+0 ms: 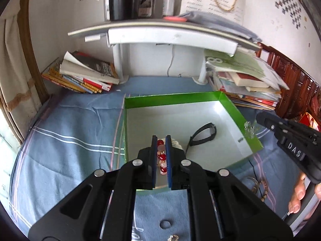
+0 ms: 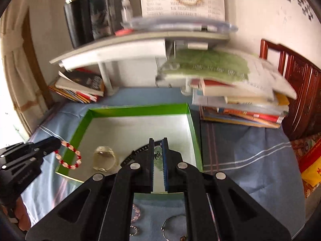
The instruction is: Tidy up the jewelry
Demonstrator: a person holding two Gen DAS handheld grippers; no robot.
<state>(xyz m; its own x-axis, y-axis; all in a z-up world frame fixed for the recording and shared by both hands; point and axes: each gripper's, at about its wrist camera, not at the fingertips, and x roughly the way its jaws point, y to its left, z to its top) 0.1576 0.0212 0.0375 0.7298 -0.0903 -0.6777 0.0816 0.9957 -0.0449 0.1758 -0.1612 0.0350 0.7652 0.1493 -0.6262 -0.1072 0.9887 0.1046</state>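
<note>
A green-walled box [image 1: 172,98] with a white floor lies on the blue cloth; it also shows in the right wrist view [image 2: 140,108]. My left gripper [image 1: 161,140] is shut on a red and pink bead bracelet [image 1: 161,156], held over the box's near left edge; the bracelet hangs from it in the right wrist view [image 2: 69,157]. My right gripper [image 2: 158,141] is shut on a clear glassy trinket [image 2: 158,157], seen at the box's right wall in the left wrist view [image 1: 249,129]. A black band [image 1: 202,135] and a pale bracelet [image 2: 104,158] lie in the box.
Rings and bracelets [image 2: 172,227] lie on the blue cloth in front of the box, more at the right [image 1: 258,186]. Book stacks [image 1: 86,74] [image 2: 240,104] flank a white shelf stand [image 1: 160,36] behind the box. A wooden bed frame [image 2: 297,92] stands at the right.
</note>
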